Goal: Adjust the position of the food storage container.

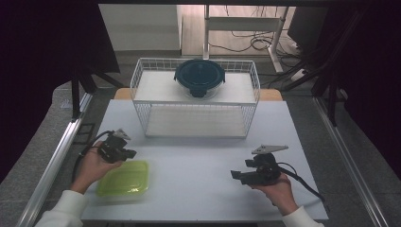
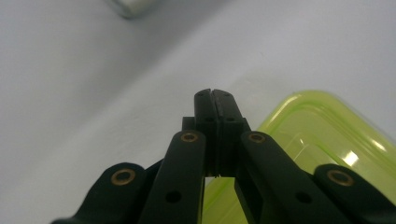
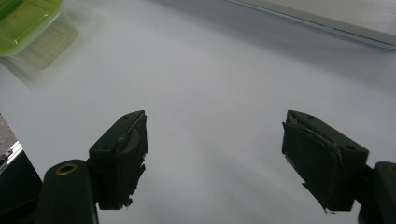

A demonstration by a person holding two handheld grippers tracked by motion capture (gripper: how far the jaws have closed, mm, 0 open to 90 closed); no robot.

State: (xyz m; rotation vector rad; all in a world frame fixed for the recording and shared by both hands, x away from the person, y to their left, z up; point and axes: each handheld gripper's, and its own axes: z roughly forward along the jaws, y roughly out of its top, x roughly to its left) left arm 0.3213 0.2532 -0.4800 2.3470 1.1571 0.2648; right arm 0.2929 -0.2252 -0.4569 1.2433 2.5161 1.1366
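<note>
1. A flat white tabletop (image 1: 198, 165) carries everything. It sits in a metal frame with aluminium rails (image 1: 56, 161) down both sides, over a grey carpeted floor.
2. Behind the table the room shows dark curtains on both sides, a pale wall, and a desk frame with loose cables on the floor.
3. At the far half of the table stands a white wire-mesh shelf rack (image 1: 195, 99). A round clear container with a dark teal clip-on lid (image 1: 199, 76) rests on its top level.
4. The translucent lime-green rectangular plastic lid (image 1: 125, 178) lies flat on the tabletop at the near left, well apart from the rack.
5. Its long axis runs roughly left to right across the table, tilted a little, with the right end slightly farther from the person.
6. The lid has rounded corners and a raised rim, and the white surface shows through its glossy plastic; the left gripper view catches bright highlights on it (image 2: 327, 135).
7. The left gripper (image 1: 128, 153) hangs just above the lid's far left corner, jaws pressed together with nothing between them.
8. The right gripper (image 1: 235, 175) is at the near right, well apart from the lid, jaws spread wide over bare table.
</note>
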